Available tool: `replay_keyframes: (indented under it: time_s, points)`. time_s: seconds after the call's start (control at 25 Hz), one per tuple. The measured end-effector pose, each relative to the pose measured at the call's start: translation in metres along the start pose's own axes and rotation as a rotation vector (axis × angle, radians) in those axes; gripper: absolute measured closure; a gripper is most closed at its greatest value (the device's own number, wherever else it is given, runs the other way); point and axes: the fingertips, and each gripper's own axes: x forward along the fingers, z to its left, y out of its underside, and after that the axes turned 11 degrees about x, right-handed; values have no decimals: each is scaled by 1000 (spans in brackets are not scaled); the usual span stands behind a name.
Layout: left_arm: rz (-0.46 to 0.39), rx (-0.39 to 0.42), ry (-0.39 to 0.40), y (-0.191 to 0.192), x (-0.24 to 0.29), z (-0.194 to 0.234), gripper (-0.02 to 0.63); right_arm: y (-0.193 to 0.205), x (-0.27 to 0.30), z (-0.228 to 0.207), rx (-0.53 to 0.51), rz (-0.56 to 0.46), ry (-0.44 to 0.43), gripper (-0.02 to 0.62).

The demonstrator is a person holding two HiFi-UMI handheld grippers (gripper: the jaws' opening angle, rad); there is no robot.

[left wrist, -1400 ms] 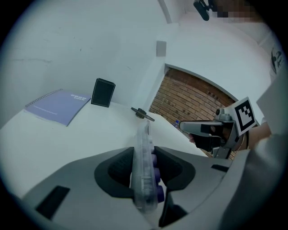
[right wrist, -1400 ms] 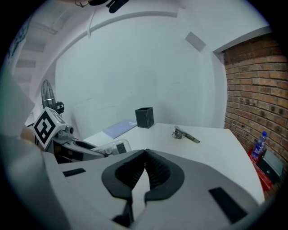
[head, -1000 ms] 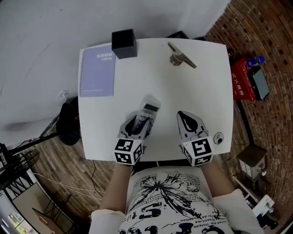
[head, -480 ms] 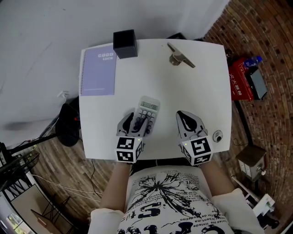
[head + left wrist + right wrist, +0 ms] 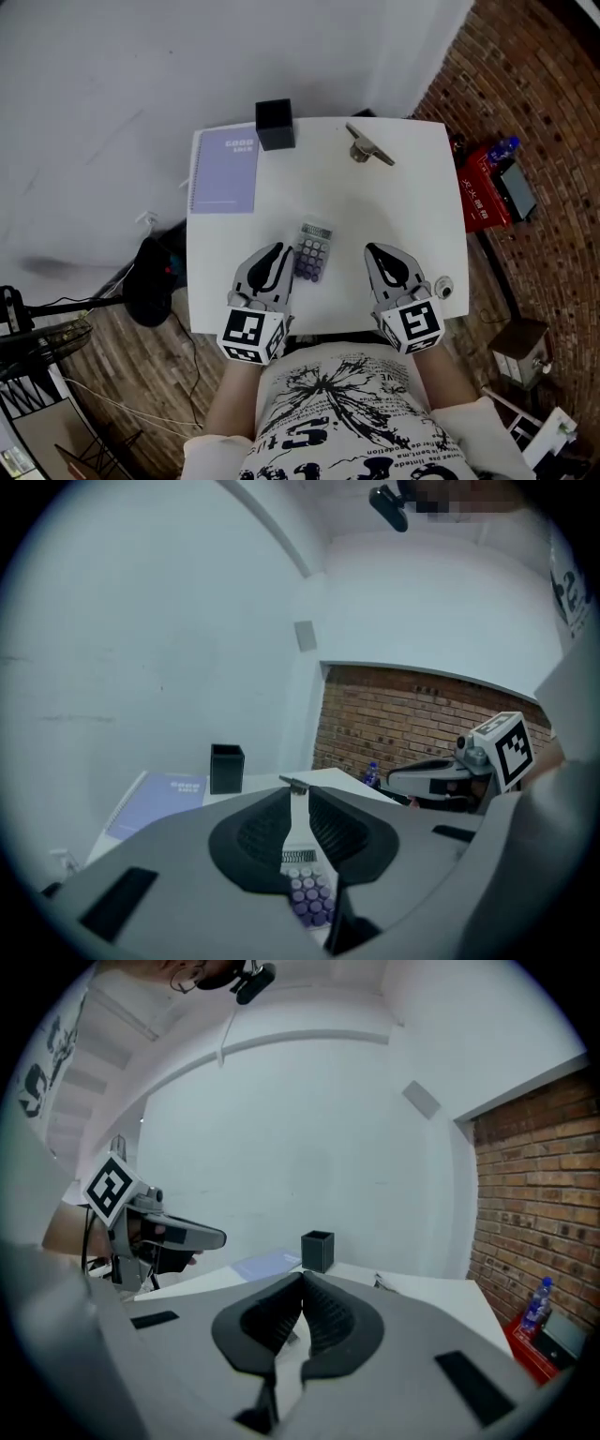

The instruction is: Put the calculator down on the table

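Observation:
The calculator (image 5: 313,251), grey with purple keys, lies flat on the white table (image 5: 375,202), free of both grippers. My left gripper (image 5: 279,249) hovers just left of it, above the table. Its jaws are closing, a narrow gap still shows between them and nothing is in it. In the left gripper view the calculator (image 5: 305,885) shows through that gap of the left gripper (image 5: 299,791), lower down on the table. My right gripper (image 5: 375,249) hangs to the calculator's right, shut and empty; in the right gripper view the tips of the right gripper (image 5: 303,1277) meet.
A purple notebook (image 5: 226,169) and a black box (image 5: 275,124) sit at the table's far left. A metal clip (image 5: 367,145) lies at the far right. A small round object (image 5: 443,286) rests by the right edge. A red box (image 5: 478,195) stands on the floor beyond.
The left gripper let go of the calculator, which now lies flat on the table. Both grippers rose and drew back from it, and the left jaws narrowed.

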Motion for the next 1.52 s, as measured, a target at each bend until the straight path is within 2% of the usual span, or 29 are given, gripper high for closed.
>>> replay_keyframes:
  time_s: [0.24, 0.4, 0.48, 0.88, 1.12, 1.28, 1.52]
  points:
    - [-112, 90, 12, -50, -55, -11, 588, -38, -32, 30, -37, -113, 12, 580]
    - [-173, 176, 12, -69, -85, -19, 592, -59, -51, 46, -67, -182, 23, 581]
    - [-194, 193, 19, -75, -96, -20, 592, -66, -56, 55, -81, -204, 24, 581]
    - [-260, 179, 43, -90, -122, -18, 592, -76, -69, 78, -102, -238, 15, 583]
    - [-251, 162, 43, -89, -121, -15, 592, -74, -68, 79, -121, -223, 18, 583]
    - [-253, 141, 39, -87, -117, -10, 592, -76, -63, 71, -82, -222, 49, 583]
    - [-245, 134, 38, -86, -107, -14, 592, -76, -60, 65, -92, -210, 41, 581]
